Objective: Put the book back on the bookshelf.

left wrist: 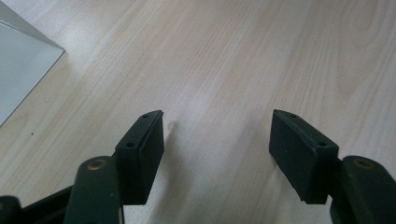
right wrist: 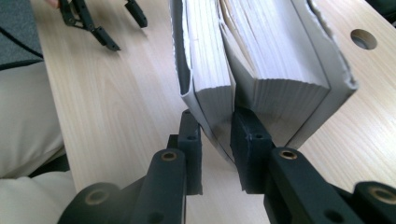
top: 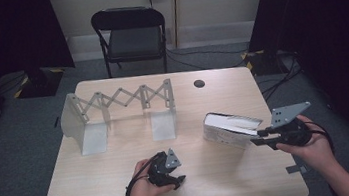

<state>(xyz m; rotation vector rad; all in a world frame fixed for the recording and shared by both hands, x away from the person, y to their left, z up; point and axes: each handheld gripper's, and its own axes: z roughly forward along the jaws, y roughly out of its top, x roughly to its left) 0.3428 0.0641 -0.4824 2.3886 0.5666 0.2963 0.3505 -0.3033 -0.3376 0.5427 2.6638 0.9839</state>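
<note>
Right gripper view: right gripper (right wrist: 215, 140) pinching book (right wrist: 261, 56).

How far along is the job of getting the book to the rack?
Done: the right gripper has clamped part of the book, one edge tipped up. In hand: lifting it. Left: the expandable rack holds nothing yet; the left gripper waits open above the table.

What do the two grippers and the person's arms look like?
Both the left gripper and the right gripper are black, each topped by a grey three-cornered plate with small holes. Each has two flat rectangular jaws on linked arms with brass-coloured pivots. A black cable trails from each. The forearms are bare, with no sleeves in view.
</note>
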